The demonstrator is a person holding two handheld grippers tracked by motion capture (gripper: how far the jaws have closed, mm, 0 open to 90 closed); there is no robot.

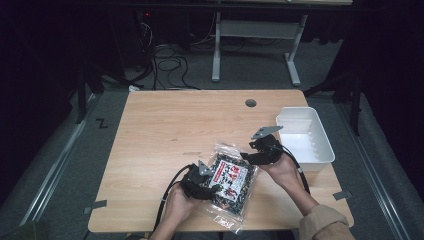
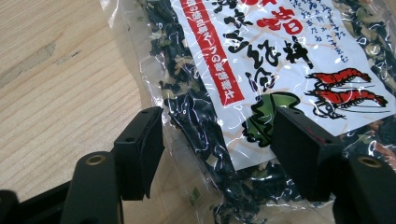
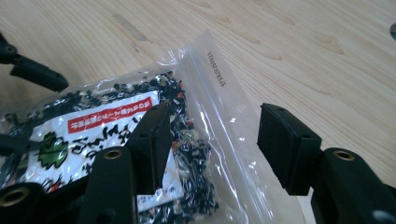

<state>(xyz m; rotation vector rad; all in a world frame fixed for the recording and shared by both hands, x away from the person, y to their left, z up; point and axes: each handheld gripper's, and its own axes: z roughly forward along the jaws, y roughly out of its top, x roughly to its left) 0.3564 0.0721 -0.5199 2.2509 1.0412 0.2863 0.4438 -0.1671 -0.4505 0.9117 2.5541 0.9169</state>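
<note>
Left tool [image 1: 207, 186] clenched on seaweed-mix packet [image 1: 231, 179]; right tool [image 3: 212, 140] released, astride clear zip-seal edge [image 3: 224, 93]. Best pinch edge squarely, above contents.

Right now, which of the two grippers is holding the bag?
The left gripper. Its jaws pinch the lower edge of the bag, while the right gripper has open jaws at the bag's clear top strip.

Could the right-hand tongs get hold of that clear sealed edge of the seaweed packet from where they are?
Probably yes. The right tongs stand open with the packet's clear edge lying between the jaws, nothing blocking it. The left tongs hold the packet at its other side.
</note>
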